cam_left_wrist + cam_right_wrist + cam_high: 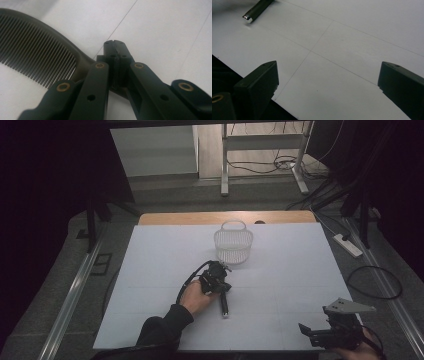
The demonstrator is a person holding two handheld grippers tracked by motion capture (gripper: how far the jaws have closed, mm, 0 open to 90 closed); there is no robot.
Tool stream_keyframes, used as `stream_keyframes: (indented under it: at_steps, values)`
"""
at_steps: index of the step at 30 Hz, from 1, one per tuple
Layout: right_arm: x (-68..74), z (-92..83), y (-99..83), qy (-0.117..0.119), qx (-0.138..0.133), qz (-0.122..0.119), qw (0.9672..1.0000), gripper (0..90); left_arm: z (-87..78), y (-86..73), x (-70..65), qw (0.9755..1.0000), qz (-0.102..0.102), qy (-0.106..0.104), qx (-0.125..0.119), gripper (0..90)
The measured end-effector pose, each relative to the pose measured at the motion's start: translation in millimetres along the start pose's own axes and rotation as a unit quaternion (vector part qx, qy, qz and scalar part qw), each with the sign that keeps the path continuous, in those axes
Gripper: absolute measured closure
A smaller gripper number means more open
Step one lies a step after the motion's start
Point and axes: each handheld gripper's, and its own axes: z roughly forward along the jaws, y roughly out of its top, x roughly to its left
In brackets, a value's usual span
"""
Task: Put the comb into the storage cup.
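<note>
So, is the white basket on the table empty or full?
Empty, it seems: the white basket stands upright and nothing shows through its mesh wall in the high view.

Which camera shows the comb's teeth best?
The left gripper view: the comb is close there, each tooth distinct, beside the shut left gripper. The high view shows just its dark handle by the hand; the right gripper view catches the handle's end.

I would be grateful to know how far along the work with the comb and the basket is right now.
Nothing looks finished: the white basket stands empty on the table. In hand: the left gripper is shut, its jaws on the handle of the dark comb, which lies on the table. The right gripper waits open. Likely left: lifting the comb into the basket.
</note>
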Motion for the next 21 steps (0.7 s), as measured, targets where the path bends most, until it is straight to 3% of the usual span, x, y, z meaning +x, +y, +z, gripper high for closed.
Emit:
stream_keyframes:
  at_steps: [8, 13, 21]
  values:
    - [0.1, -0.3, -0.2, 0.0, -0.001, -0.001, 1.0, 3.9, -1.5, -1.5, -5.2, 0.9996, 0.018, 0.008, 0.02, 89.1]
    - [0.4, -0.3, -0.2, 0.0, -0.002, -0.002, 1.0, 4.0, -2.3, -5.7, -1.9, 0.9997, 0.005, -0.002, 0.024, 89.1]
    - [0.6, -0.6, -0.2, -0.001, -0.002, -0.003, 1.0, 3.9, -4.9, -14.2, -1.5, 0.9992, 0.001, 0.008, 0.039, 89.1]
